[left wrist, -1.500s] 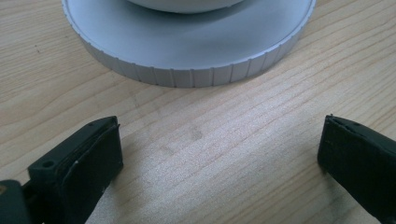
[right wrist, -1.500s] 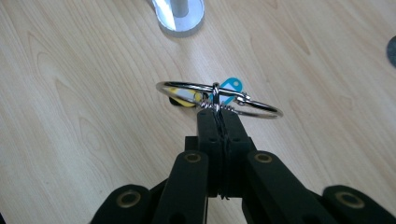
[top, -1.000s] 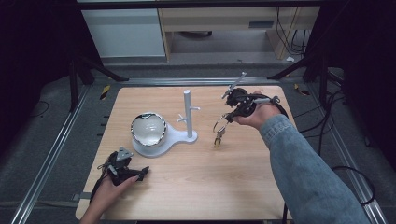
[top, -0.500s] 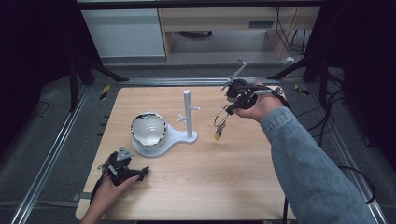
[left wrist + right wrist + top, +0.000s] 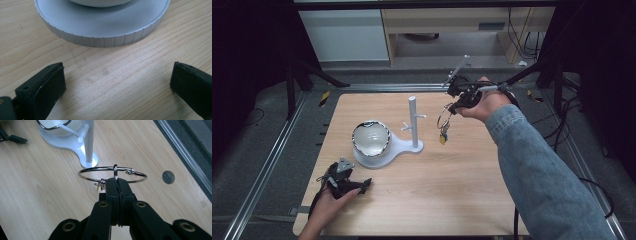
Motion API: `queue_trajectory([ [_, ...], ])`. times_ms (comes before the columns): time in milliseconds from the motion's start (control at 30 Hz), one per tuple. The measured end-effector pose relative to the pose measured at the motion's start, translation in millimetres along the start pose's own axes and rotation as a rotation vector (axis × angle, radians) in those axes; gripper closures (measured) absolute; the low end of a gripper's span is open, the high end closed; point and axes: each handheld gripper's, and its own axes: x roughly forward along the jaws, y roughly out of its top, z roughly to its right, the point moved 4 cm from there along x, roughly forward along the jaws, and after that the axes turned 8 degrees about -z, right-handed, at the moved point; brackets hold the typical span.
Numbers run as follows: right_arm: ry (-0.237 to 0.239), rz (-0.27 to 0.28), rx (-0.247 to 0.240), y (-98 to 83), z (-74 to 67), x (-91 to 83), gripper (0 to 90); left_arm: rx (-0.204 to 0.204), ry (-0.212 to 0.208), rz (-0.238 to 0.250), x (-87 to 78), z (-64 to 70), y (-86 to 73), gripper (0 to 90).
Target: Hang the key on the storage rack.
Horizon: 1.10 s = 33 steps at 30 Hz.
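Right tongs (image 5: pixel 117 185) pinch thin silver key ring (image 5: pixel 112 173), keys dangling

A lab test bench: wooden table (image 5: pixel 452 200) inside aluminium rails (image 5: pixel 267 165), black-curtained surroundings, loose cables (image 5: pixel 572 120).

We count one key ring (image 5: pixel 112 173) and one white stand (image 5: pixel 413 125). We also see one bowl (image 5: pixel 371 138) and two grippers.

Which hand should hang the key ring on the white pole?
Right, probably. The right gripper is shut on the key ring, lifted beside the white stand; the left gripper rests open on the table.
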Motion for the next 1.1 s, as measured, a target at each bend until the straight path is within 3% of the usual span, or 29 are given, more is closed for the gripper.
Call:
queue_trajectory([
  [700, 0.006, 0.024, -0.055, 36.2, -16.6, -8.9, 89.3, 0.0, 0.0, 0.0, 0.0, 0.0, 0.0, 0.0],
  [1100, 0.012, -0.007, -0.078, 47.0, -21.8, -1.0, 89.3, 0.0, 0.0, 0.0, 0.0, 0.0, 0.1, 0.0],
])
